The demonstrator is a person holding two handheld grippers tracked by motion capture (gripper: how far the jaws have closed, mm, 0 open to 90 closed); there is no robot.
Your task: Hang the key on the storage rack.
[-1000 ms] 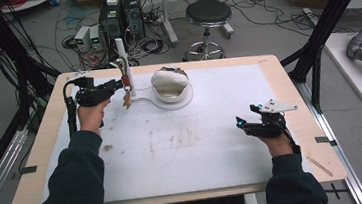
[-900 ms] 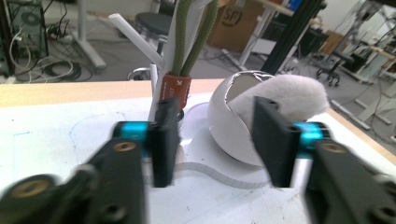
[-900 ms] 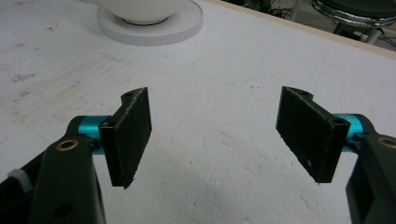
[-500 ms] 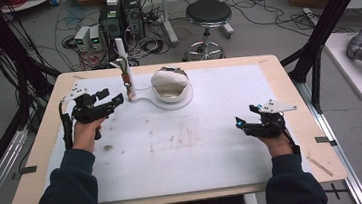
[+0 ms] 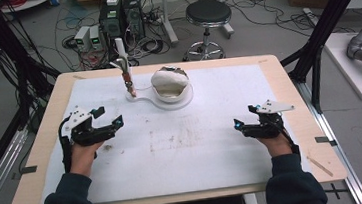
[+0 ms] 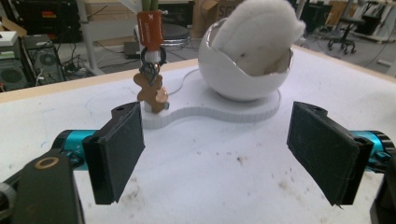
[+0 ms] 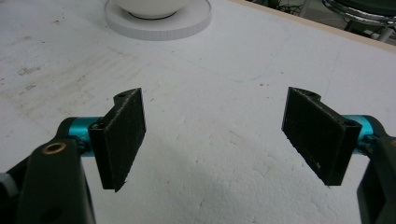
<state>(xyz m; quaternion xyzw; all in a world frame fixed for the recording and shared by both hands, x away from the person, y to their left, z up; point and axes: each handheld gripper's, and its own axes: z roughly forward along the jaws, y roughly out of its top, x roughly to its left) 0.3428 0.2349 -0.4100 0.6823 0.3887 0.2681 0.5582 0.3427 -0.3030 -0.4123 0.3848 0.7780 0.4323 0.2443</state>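
A white cracked-egg bowl with a fluffy white lump inside sits on a flat white base at the back of the table. At the base's left end stands a thin post from which a small brown gingerbread-shaped charm hangs under an orange tag. My left gripper is open with nothing in it, on the mat front-left of the post and well apart from it; its jaws frame the charm and the bowl. My right gripper rests open over the mat's right side, its jaws wide above bare mat.
A white mat with brown smudges covers the wooden table. A small dark crumb lies by the left hand. Behind the table stand a stool, computer boxes and cables.
My left gripper has drawn back from the post and charm, moving left and toward the table's front. The right gripper has stayed put.
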